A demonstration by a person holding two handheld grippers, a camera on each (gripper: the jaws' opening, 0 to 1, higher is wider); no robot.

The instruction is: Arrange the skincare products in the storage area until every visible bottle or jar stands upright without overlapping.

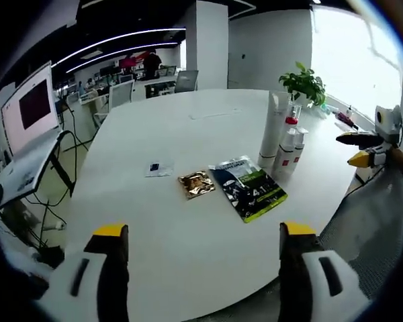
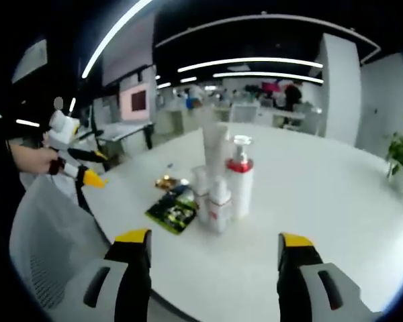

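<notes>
With both my left gripper [image 1: 205, 241] and right gripper [image 2: 215, 249] jaws spread and empty, the bottles [image 2: 221, 181] cluster upright mid-surface [image 1: 188, 134], probably light, slick plastic, best pinched around their bodies.

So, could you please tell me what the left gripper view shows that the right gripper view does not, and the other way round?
Left gripper view alone: a small card lying flat on the table, and a screen on a stand beside it. Right gripper view alone: the red collar of the pump bottle seen clearly, from the opposite side. Both share: the upright cluster of bottles, the green packet, the gold sachet and the potted plant.
</notes>
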